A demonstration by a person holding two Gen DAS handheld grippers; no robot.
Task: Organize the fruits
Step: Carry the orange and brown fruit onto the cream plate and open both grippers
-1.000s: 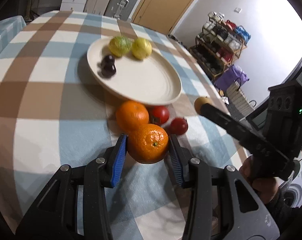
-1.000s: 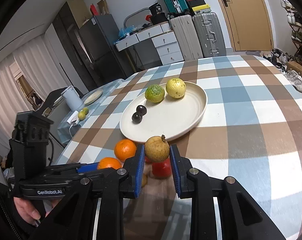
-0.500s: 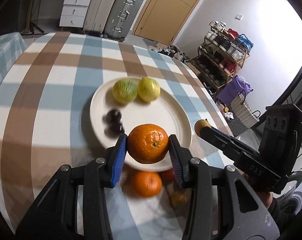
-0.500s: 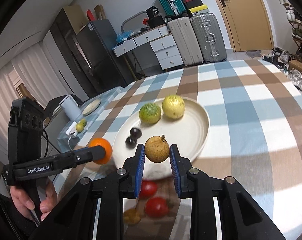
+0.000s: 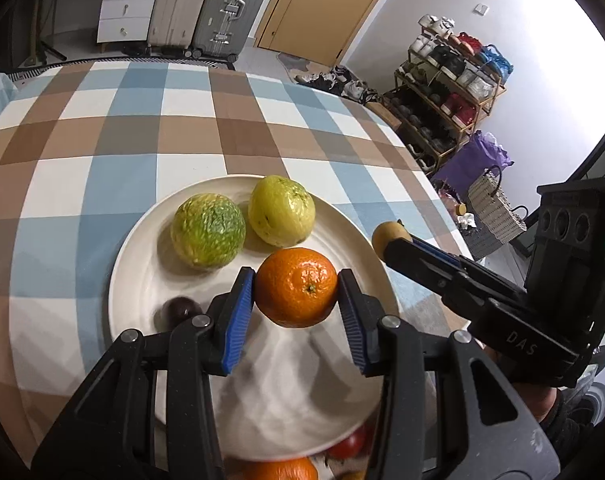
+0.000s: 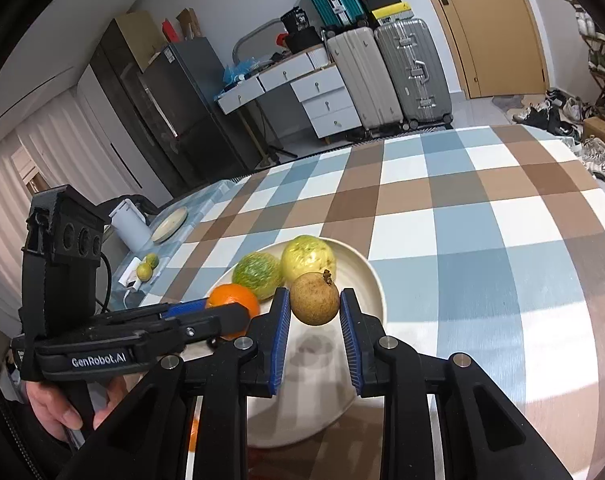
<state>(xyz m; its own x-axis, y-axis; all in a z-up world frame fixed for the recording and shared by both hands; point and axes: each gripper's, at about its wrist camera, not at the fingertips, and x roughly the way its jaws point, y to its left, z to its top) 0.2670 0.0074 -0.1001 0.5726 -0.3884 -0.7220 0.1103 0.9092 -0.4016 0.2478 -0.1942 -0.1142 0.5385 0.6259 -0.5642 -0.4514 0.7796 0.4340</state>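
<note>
My left gripper (image 5: 296,294) is shut on an orange (image 5: 296,286) and holds it above the middle of the cream plate (image 5: 134,264). On that plate lie a green mottled fruit (image 5: 207,230), a yellow fruit (image 5: 281,211) and a dark plum (image 5: 180,309). My right gripper (image 6: 314,308) is shut on a small brown round fruit (image 6: 314,298), which hangs over the plate (image 6: 366,276) near its right rim. The left gripper with its orange (image 6: 232,300) shows at the left of the right wrist view. The brown fruit (image 5: 384,234) and the right gripper show at the right of the left wrist view.
Another orange (image 5: 280,470) and a red tomato (image 5: 348,446) lie on the checked tablecloth (image 5: 102,140) just in front of the plate. The table's right edge drops to a shoe rack and a purple bag. A side table (image 6: 170,224) with a small plate stands to the left.
Both grippers have moved forward over the table with their fruits, from above the loose fruit in front of the plate to above the plate itself. The grips have not changed.
</note>
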